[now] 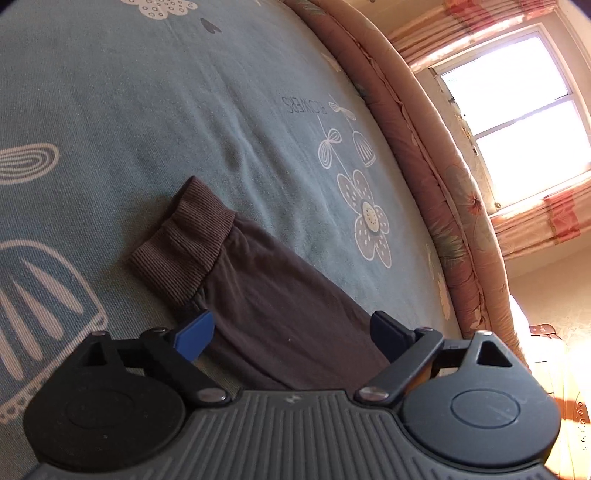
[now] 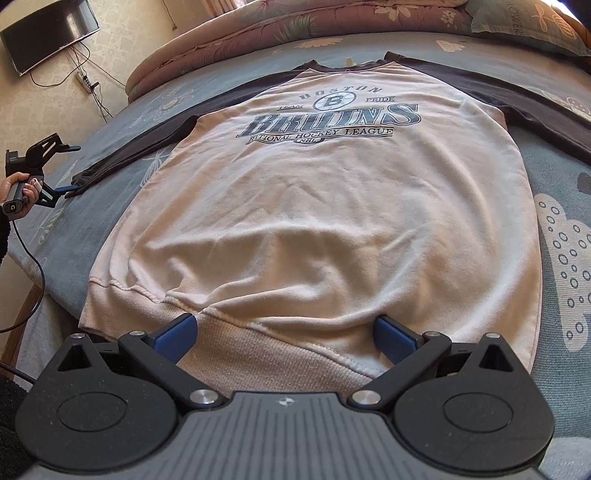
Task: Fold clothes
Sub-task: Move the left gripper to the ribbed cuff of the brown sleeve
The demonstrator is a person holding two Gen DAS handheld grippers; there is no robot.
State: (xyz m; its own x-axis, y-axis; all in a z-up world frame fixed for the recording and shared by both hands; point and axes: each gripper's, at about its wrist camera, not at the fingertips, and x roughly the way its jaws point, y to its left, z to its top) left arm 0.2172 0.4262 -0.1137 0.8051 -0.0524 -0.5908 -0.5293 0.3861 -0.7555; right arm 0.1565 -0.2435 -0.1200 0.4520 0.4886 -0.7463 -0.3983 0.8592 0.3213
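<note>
Left gripper [image 1: 291,332] spread wide over a dark sleeve; right gripper [image 2: 284,338] spread wide over the sweatshirt hem.

In the left wrist view the blue pads [image 1: 195,332] stand apart on either side of the brown sleeve [image 1: 280,295], not pressing it; the ribbed cuff [image 1: 184,236] lies flat just ahead on the teal flowered bedsheet [image 1: 147,110], the gripper tilted down towards it. From the right wrist view, the right gripper's jaws are likewise apart, angled down above the ribbed hem [image 2: 280,347] of the cream Bruins sweatshirt [image 2: 314,203], which is laid front-up on the bed with both dark sleeves spread outwards. At far left a hand [image 2: 16,190] grips the left gripper's handle at the sleeve end, one finger low by the cuff, the other raised. A pink quilt [image 2: 295,22] lies beyond the collar.
</note>
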